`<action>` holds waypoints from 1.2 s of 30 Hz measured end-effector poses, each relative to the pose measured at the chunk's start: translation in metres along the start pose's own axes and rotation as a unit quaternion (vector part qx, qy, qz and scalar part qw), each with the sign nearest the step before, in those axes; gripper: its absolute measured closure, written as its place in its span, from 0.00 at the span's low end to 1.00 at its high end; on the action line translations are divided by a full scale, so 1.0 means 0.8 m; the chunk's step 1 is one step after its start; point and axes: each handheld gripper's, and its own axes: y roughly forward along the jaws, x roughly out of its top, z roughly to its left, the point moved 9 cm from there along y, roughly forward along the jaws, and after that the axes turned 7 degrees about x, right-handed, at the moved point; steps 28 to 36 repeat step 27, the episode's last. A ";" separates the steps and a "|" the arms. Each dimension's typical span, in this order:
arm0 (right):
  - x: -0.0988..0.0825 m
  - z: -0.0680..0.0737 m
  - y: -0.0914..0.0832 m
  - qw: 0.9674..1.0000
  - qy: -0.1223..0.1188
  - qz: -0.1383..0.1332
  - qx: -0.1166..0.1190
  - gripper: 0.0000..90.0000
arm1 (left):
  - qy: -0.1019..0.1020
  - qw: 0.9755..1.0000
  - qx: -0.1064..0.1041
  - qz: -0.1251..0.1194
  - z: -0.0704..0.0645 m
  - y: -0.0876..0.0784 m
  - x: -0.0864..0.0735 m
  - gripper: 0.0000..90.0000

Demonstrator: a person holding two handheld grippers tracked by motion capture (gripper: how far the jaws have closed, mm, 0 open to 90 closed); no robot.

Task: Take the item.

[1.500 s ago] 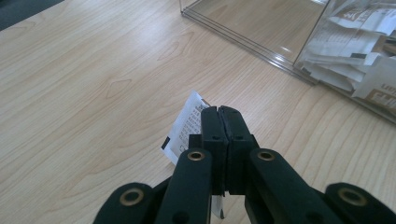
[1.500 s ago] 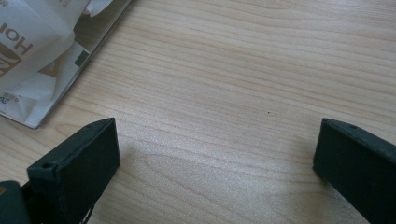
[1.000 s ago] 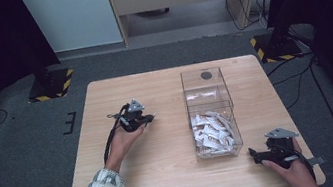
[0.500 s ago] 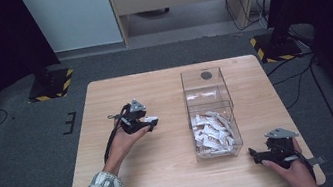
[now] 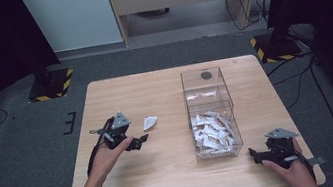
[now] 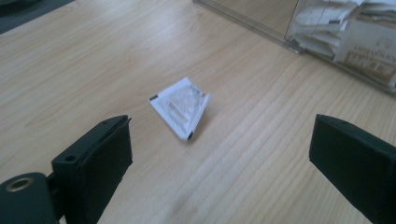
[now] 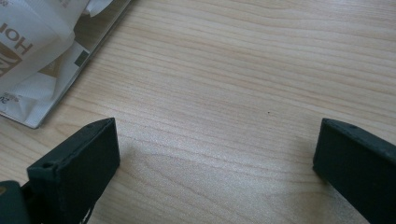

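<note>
A small white packet (image 5: 150, 122) lies flat on the wooden table (image 5: 168, 179), left of a clear plastic box (image 5: 233, 113). My left gripper (image 5: 140, 141) sits just in front of the packet, toward the person; its jaws have just been opening and stand wide with nothing between them. In the left gripper view the packet (image 6: 180, 106) lies on the wood beyond the left gripper (image 6: 219, 140). The near end of the box holds several white packets (image 5: 213, 131). My right gripper (image 5: 258, 155) rests open near the front right corner, over bare wood (image 7: 217, 135).
The far half of the box shows a dark round spot (image 5: 206, 74). Packets (image 7: 32, 56) inside the box show at the right gripper view's upper left. Two black stands with striped bases (image 5: 49, 86) (image 5: 273, 46) flank the table's far side, with cables on the floor.
The left gripper let go of the white packet and drew back toward the person, leaving it on the table. Its jaws went from shut to wide. The right gripper kept still.
</note>
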 end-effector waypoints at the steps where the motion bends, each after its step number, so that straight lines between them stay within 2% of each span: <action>1: 0.000 0.000 0.000 1.000 0.000 0.000 0.000 0.01 | 0.001 1.000 -0.001 0.001 -0.002 -0.003 -0.007 0.06; 4: 0.000 0.000 0.000 1.000 0.000 0.000 0.000 0.01 | 0.007 1.000 0.004 0.021 -0.005 -0.009 -0.034 0.06; 9: 0.000 0.000 0.000 1.000 0.000 0.000 0.000 0.01 | -0.011 0.998 0.014 0.054 -0.001 -0.009 -0.078 0.06; 13: 0.000 0.000 0.000 1.000 0.000 0.000 0.000 0.01 | -0.012 0.997 0.023 0.073 0.007 -0.005 -0.099 0.06; 18: 0.000 0.001 0.000 1.000 0.000 0.000 0.000 0.01 | -0.017 0.996 0.017 0.084 0.005 0.003 -0.113 0.06; 20: 0.000 0.001 0.000 1.000 0.000 0.000 0.000 0.01 | -0.027 0.996 0.014 0.078 0.006 0.003 -0.114 0.05; 27: 0.000 0.001 0.000 1.000 0.000 0.000 0.000 0.01 | -0.031 0.998 0.017 0.057 0.005 0.005 -0.115 0.02; 36: 0.000 0.001 0.000 1.000 0.000 0.000 0.000 0.01 | -0.031 0.998 0.017 0.057 0.005 0.005 -0.115 0.02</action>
